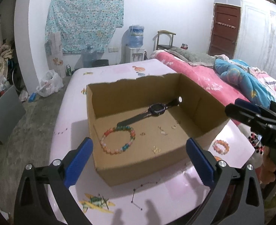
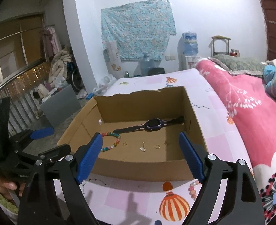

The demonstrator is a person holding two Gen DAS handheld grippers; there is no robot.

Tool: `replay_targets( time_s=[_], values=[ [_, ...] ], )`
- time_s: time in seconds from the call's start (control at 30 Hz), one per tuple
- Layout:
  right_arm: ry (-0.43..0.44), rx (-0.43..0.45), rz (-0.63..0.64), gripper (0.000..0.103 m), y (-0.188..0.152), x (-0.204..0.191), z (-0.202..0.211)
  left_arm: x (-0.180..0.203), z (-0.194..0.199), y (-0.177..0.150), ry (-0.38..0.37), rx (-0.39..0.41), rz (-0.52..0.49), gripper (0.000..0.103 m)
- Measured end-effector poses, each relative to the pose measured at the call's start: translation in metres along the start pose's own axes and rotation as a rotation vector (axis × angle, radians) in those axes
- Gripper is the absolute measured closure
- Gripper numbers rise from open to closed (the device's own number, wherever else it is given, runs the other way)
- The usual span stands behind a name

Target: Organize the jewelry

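An open cardboard box (image 1: pixel 138 170) stands on a pink patterned sheet (image 1: pixel 166 196). Inside lie a black smartwatch (image 1: pixel 156 109), a multicoloured bead bracelet (image 1: pixel 119 140) and several small gold pieces (image 1: pixel 163 131). A pink-orange bead bracelet (image 1: pixel 221 146) lies on the sheet outside the box, to its right. My left gripper (image 1: pixel 139 141) is open over the box's near wall, with nothing between its blue pads. My right gripper (image 2: pixel 140 136) is also open and empty above the near wall (image 2: pixel 138 168). The watch (image 2: pixel 153 125) and a gold ring (image 2: pixel 157 146) show between its fingers. The outside bracelet (image 2: pixel 192 188) is partly hidden by its right finger.
A pink floral blanket (image 2: pixel 250 112) and a blue quilt (image 1: pixel 241 78) are heaped to the right of the box. The sheet's left edge drops to a concrete floor with a grey panel (image 1: pixel 4 112), bags and clutter. A water dispenser (image 1: pixel 135 46) and a chair stand by the far wall.
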State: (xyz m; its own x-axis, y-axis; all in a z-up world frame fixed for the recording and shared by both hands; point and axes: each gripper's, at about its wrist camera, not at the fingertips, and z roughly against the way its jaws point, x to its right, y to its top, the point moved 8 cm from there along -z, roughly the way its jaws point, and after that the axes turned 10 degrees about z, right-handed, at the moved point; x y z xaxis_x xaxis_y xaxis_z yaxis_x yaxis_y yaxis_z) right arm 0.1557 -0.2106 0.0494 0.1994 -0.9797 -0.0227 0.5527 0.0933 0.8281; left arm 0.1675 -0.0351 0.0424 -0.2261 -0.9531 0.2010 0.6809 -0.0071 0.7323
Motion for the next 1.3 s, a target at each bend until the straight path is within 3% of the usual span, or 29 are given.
replay_targets(
  time_s=[0.3, 0.8, 1.3],
  values=[
    [0.017, -0.031, 0.044, 0.016, -0.026, -0.015, 0.013, -0.007, 0.009, -0.04, 0.016, -0.059, 0.004, 0.005],
    [-0.051, -0.31, 0.087, 0.013, -0.121, -0.013, -0.023, -0.002, -0.052, -0.101, 0.1, -0.27, -0.025, 0.006],
    [-0.045, -0.408, 0.086, 0.013, -0.147, -0.01, -0.041, 0.002, -0.082, -0.124, 0.157, -0.378, -0.009, 0.005]
  ],
)
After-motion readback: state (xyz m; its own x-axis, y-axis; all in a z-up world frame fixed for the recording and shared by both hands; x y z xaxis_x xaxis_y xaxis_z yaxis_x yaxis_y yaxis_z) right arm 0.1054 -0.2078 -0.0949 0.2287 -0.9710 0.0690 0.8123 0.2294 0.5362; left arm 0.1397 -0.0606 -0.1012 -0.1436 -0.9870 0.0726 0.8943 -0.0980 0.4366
